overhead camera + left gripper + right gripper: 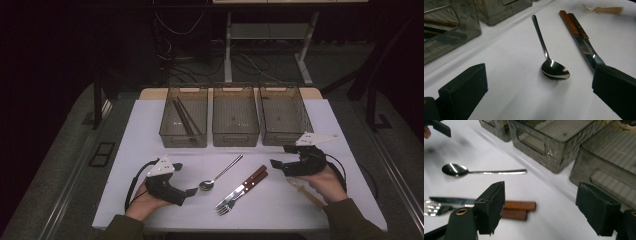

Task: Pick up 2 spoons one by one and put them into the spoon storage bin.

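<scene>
Steel spoon [555, 70] | between open left claw [539, 92] jaws | untouched

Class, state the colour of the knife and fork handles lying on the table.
Reddish-brown, like wood. The handles show best in the right gripper view.

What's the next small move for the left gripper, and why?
Probably ease the left gripper forward and down onto the spoon. Its jaws stand open with nothing between them, and the spoon lies just ahead of them on the table, apart from the knife and fork.
</scene>
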### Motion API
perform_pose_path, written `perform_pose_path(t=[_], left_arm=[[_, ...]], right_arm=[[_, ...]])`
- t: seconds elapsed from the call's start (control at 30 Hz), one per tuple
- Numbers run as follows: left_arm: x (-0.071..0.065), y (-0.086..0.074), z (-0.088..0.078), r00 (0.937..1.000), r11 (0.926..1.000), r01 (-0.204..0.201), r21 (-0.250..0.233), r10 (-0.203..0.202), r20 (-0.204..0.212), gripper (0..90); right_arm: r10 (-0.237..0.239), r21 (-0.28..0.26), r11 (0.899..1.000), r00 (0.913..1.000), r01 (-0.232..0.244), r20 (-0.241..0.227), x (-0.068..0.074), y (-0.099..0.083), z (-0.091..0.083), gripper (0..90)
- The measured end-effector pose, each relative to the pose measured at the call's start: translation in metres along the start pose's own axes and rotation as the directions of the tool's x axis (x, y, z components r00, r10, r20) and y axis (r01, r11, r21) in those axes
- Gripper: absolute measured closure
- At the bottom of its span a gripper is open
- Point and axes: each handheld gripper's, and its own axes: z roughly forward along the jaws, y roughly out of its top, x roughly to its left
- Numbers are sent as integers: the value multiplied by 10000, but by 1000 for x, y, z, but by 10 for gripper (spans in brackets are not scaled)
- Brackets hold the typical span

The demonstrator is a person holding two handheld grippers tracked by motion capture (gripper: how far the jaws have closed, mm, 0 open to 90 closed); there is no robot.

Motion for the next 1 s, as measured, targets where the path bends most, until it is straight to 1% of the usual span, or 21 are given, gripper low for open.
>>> perform_pose_path(t=[0.1, 0.33, 0.43, 0.5, 0.57, 0.67, 0.73, 0.8, 0.87, 0.93, 1.0], left_arm=[[1, -1, 0, 10000, 10000, 32, -31, -32, -57, 0], [0, -1, -1, 9999, 10000, -65, -38, 64, -121, 0], [0, -2, -2, 9999, 10000, 20, -24, -21, -170, 0], [1, -2, -3, 9998, 10000, -30, 38, 31, -179, 0], [1, -2, -3, 9998, 10000, 54, 12, -54, -168, 0], [0, -2, -2, 9997, 9999, -9, 127, 12, -227, 0], [1, -3, -3, 9998, 9999, -57, 152, 60, -215, 0], [1, -3, -3, 9997, 9999, -46, 159, 49, -225, 0], [1, -2, -3, 9998, 9999, 3, 167, 0, -201, 0], [1, -3, -3, 9998, 9998, 29, 199, -24, -211, 0], [1, -3, -4, 9998, 9998, 36, 187, -32, -217, 0]], right_arm=[[-53, 75, 10000, 10000, 52, 67, 0, -11, -9, 236], [187, 265, 9995, 9997, -191, 164, 0, -33, -26, 237], [262, 389, 9989, 9993, -273, 270, 1, -42, -32, 237], [429, 513, 9977, 9987, -442, 276, 1, -48, -37, 242], [446, 621, 9970, 9984, -468, 359, 0, -54, -40, 245], [523, 788, 9953, 9977, -556, 434, -2, -63, -45, 268], [603, 949, 9934, 9970, -648, 492, -4, -69, -47, 323], [690, 1159, 9905, 9965, -740, 461, -6, -74, -49, 356], [702, 1377, 9875, 9961, -769, 532, -7, -79, -49, 401], [788, 1494, 9850, 9955, -858, 525, -7, -83, -50, 438], [604, 1661, 9836, 9960, -706, 656, -6, -86, -49, 450]])
